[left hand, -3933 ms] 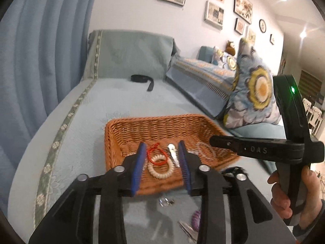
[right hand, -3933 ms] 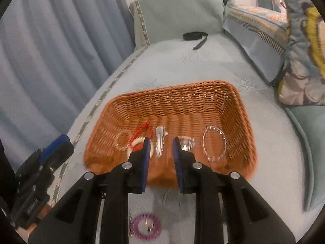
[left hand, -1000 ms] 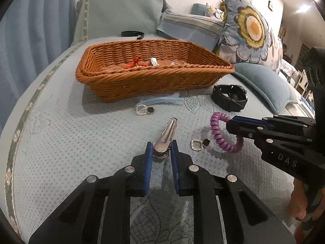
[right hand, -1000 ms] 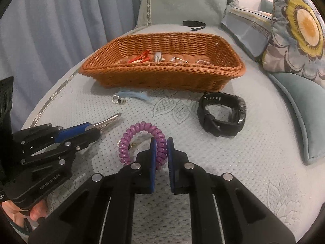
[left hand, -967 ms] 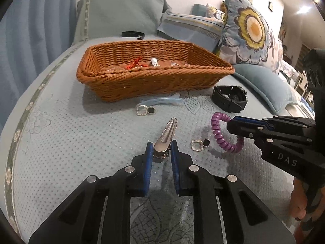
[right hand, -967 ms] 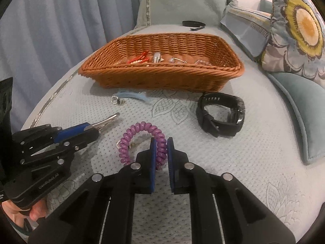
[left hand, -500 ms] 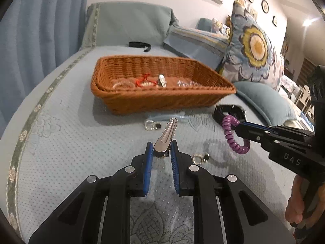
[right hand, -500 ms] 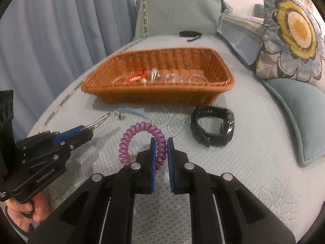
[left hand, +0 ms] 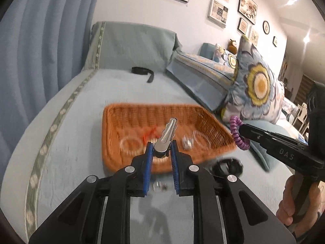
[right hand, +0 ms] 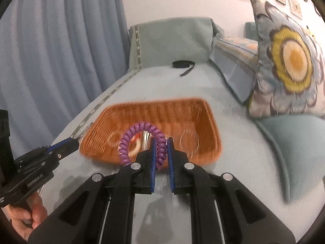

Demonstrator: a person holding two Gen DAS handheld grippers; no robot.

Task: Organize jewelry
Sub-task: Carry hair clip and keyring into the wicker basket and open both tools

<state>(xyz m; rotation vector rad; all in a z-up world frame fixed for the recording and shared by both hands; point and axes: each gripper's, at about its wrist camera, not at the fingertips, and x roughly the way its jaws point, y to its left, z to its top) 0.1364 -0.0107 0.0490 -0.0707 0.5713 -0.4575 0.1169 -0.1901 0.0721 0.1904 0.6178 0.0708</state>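
Observation:
My left gripper (left hand: 161,149) is shut on a silver hair clip (left hand: 166,135) and holds it in the air in front of the orange wicker basket (left hand: 126,111). My right gripper (right hand: 161,147) is shut on a purple coil hair tie (right hand: 140,136), held above the near side of the basket (right hand: 182,109). The hair tie also shows in the left wrist view (left hand: 237,133). Blurred bracelets and a red cord lie inside the basket. A black watch (left hand: 228,167) and a small earring (left hand: 160,186) lie on the bed in front of it.
The basket stands on a pale blue bed cover (left hand: 77,142). A black strap (left hand: 143,72) lies farther back. Flower cushions (right hand: 288,65) stand at the right. A blue curtain (right hand: 50,50) hangs at the left.
Both grippers have lifted their items off the bed and moved up and toward the basket. The basket now appears blurred and seen from above.

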